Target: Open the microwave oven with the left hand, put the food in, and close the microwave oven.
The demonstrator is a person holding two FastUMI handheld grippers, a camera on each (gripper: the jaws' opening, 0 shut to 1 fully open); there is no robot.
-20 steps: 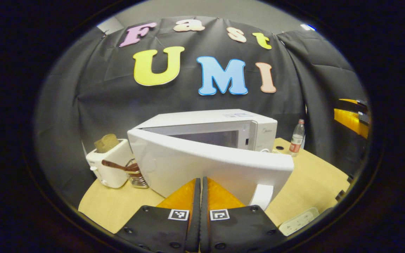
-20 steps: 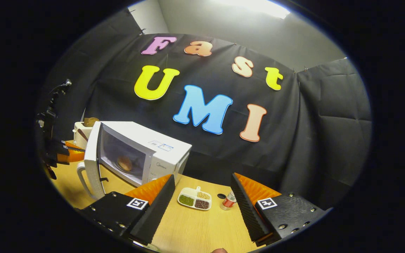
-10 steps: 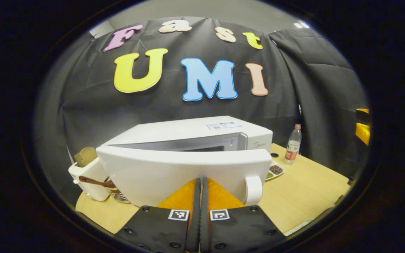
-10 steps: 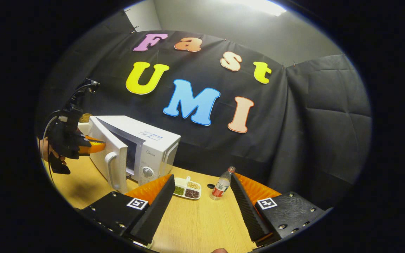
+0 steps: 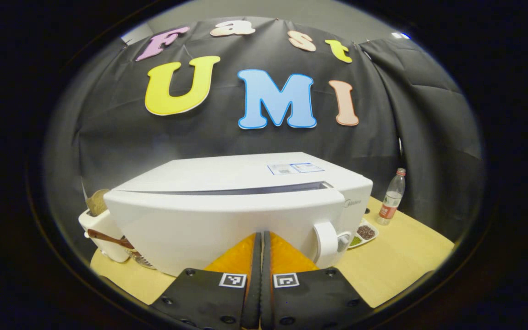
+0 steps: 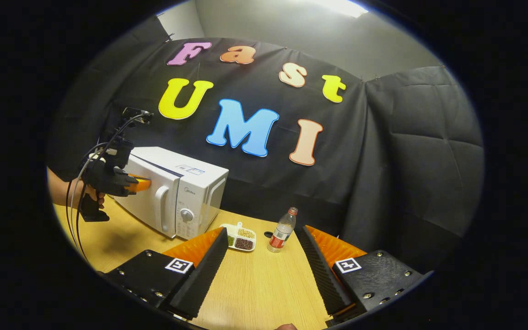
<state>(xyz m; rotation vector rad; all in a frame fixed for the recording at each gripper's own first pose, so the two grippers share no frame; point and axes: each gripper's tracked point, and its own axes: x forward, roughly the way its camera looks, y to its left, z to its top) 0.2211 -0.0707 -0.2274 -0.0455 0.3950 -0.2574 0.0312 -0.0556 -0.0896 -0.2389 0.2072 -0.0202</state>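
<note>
While my left gripper [image 5: 260,238], fingers together, is pressing the microwave door [image 5: 218,224] nearly flush, my right gripper [image 6: 261,256] is idling wide nearby; latching needs one push.

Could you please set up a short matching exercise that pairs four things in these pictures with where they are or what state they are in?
Things:
1. microwave door
2. left gripper
3. right gripper
4. bottle

States or places:
A. open, holding nothing, above the table
B. upright on the table, right of the divided dish
C. nearly closed, a thin gap along its top edge
D. shut, tips against the door

Pairs: 1-C, 2-D, 3-A, 4-B
</note>
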